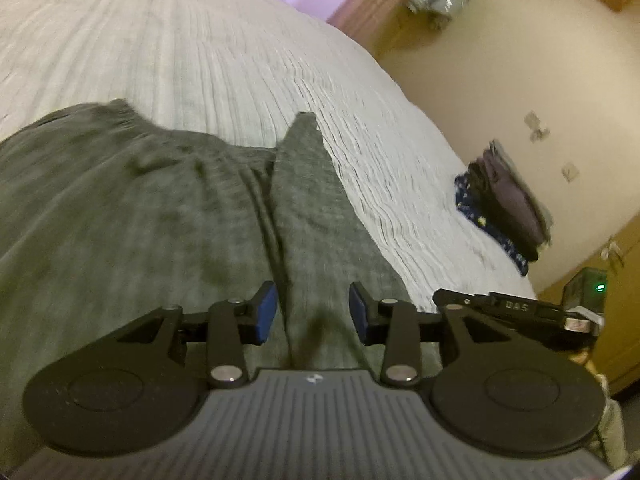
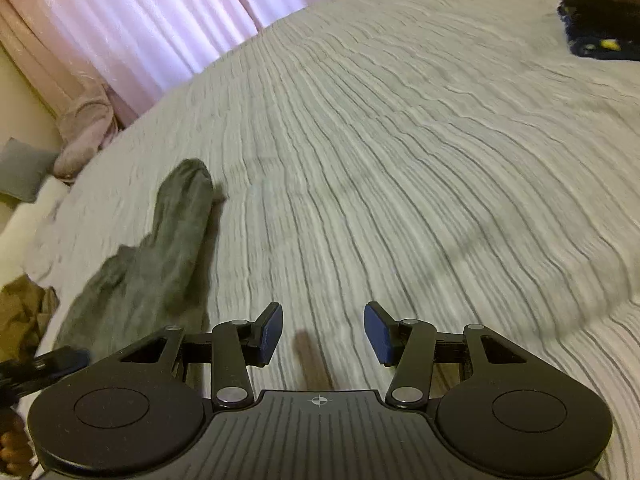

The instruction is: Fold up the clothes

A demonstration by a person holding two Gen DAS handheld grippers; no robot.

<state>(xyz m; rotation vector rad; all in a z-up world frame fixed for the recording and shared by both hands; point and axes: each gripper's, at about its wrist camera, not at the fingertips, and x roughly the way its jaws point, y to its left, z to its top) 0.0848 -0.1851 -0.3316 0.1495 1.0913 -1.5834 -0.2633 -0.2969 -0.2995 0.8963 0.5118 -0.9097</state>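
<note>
A grey-green garment (image 1: 140, 220) lies spread on the pale ribbed bedspread (image 1: 200, 40), with one narrow part (image 1: 304, 184) running away to a point. My left gripper (image 1: 313, 314) hovers over that part, open, its blue pads (image 1: 266, 312) on either side of a crease and not pressing on the cloth. In the right wrist view the same garment (image 2: 168, 248) lies to the left. My right gripper (image 2: 324, 332) stands open over bare bedspread (image 2: 400, 160), with nothing between its fingers.
A stack of folded dark clothes (image 1: 508, 204) sits near the bed's right edge, also at the top right (image 2: 592, 8) of the right wrist view. Pink curtains (image 2: 140, 20) hang behind the bed. A brown cloth (image 2: 20, 308) lies at the far left. A wooden cabinet (image 1: 624, 280) stands beside the bed.
</note>
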